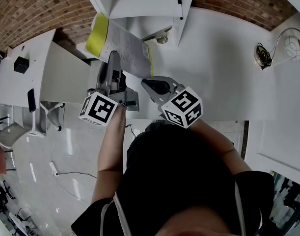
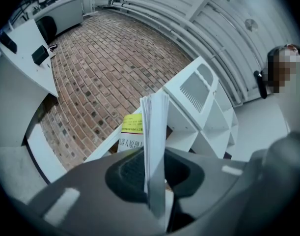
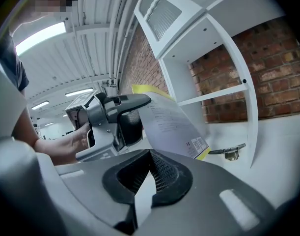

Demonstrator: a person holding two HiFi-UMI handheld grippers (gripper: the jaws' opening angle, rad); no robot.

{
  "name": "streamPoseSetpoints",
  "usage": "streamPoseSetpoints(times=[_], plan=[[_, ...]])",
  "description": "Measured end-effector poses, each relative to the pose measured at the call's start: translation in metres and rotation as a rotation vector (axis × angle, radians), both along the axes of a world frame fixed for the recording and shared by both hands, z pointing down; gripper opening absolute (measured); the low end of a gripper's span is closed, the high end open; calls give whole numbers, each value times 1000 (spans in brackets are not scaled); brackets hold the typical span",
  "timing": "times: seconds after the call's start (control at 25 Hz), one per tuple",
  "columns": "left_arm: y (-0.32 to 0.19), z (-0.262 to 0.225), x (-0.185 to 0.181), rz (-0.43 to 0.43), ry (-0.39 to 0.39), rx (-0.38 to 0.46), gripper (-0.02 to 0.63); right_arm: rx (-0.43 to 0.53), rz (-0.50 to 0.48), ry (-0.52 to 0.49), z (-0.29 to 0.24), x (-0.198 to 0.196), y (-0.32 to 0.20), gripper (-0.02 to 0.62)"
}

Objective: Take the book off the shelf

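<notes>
**Book off the shelf, held in left jaws**

The book [image 1: 121, 47] hangs in front of the shelf [image 1: 140, 4], over the tabletop [image 1: 218, 82]. The left gripper [image 1: 113, 63] jaws are clamped on its near page edge (a thin grip, so keep it upright and lower slowly). The right gripper [image 1: 150, 85] jaws are slightly apart and empty. There's open room to the right. Watch the metal fitting [image 1: 162, 38] at the shelf foot and the tabletop edge on the left.

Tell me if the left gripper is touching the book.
Touching. In its own view, the left gripper has both jaws pressed on the book, whose page edge stands upright between them.
</notes>
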State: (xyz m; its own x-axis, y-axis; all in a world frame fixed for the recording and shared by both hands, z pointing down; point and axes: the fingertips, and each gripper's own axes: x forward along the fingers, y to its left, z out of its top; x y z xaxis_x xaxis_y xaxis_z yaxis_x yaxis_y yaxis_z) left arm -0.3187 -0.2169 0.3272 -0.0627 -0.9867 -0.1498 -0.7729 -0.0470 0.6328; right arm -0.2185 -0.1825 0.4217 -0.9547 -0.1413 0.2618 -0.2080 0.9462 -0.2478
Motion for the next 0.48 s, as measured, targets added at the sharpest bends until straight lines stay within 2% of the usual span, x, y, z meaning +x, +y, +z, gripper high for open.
streamPoseSetpoints(times=[0.24, 0.48], plan=[[10, 14, 7, 12, -61, -28, 67, -24, 14, 11, 5, 7, 4, -5], [20, 27, 20, 40, -89, -61, 67, -39, 103, 5, 4, 23, -14, -5]])
